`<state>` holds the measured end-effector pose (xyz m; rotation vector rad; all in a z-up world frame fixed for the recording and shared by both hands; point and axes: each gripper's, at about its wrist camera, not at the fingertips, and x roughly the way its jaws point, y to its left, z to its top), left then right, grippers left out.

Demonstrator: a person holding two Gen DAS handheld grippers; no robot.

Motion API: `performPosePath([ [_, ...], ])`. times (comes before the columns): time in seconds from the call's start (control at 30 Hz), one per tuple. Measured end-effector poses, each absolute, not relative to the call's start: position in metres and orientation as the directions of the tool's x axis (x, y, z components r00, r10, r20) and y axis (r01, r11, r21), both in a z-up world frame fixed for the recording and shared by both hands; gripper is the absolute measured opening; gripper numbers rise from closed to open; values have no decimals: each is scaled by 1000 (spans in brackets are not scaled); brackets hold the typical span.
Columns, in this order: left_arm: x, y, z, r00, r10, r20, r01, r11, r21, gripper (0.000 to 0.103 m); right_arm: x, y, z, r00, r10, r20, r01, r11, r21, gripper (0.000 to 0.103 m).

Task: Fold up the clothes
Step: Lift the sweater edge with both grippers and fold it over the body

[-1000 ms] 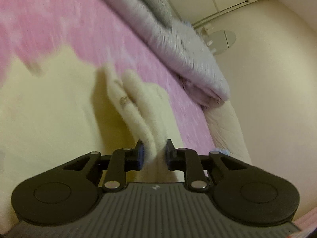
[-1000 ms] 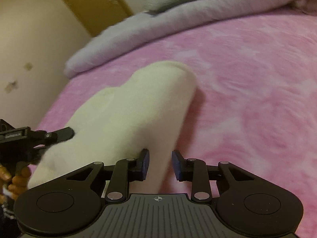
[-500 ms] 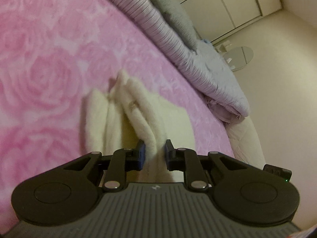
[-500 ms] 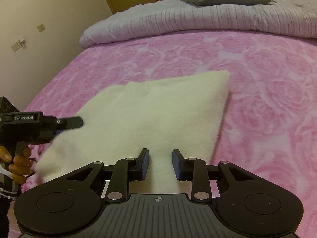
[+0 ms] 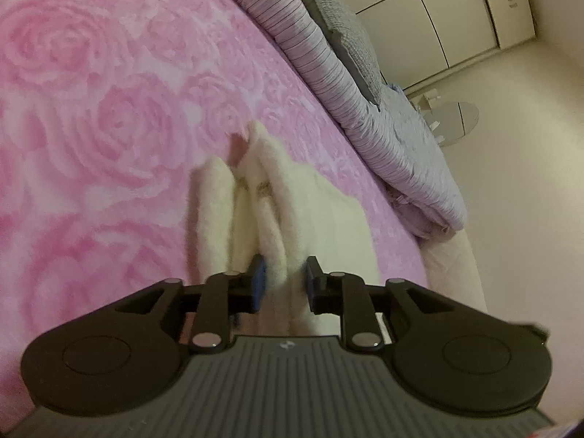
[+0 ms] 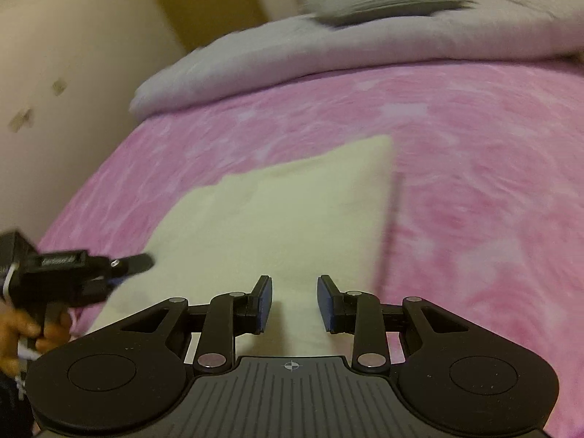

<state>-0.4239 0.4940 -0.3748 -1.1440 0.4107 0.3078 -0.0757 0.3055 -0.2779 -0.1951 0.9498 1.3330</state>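
Cream fleece garment, folded flat, lying on the pink rose-print bedspread toward the bed's left edge, near corner drawn up to the foot edge. Left gripper: jaws just eased wider, blue pads set either side of a bunched stack of folded layers at the garment's edge; fleece between the pads and touching the left one, a narrow gap showing at the right one, so grip loosening rather than firm. Several rounded folds fanning out ahead of the fingers, a small label visible among them. Right gripper: jaws apart, garment's near edge between the pads, no pad seen pressing on it; whether cloth is pinched cannot be told. Left gripper also visible in the right wrist view at the garment's left side, held by a hand. Striped lilac duvet rolled back along the head of the bed, grey pillow resting on it. Wardrobe doors beyond the bed; wooden door on the far wall. Right wrist view motion-blurred.
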Motion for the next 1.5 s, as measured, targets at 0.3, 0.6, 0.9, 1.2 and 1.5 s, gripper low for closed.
performPosePath([
  [0.3, -416, 487, -351, 887, 45, -460, -420, 491, -763, 13, -76, 305, -291, -91, 736, -670, -847, 297, 441, 32],
  [0.6, -434, 496, -387, 874, 55, -482, -457, 428, -780, 16, -103, 317, -291, -83, 731, -677, -903, 232, 362, 35],
  [0.9, -454, 492, -368, 867, 126, -482, -494, 341, -799, 34, -85, 286, -299, -148, 832, -535, -793, 223, 567, 76],
  [1.2, -455, 491, -387, 875, 42, -483, -476, 261, -840, 48, -35, 231, -361, -254, 852, -458, -325, 370, 870, 81],
  [1.5, -443, 503, -392, 850, 6, -526, -498, 332, -801, 65, -42, 266, -368, -322, 830, -456, -332, 352, 875, 81],
])
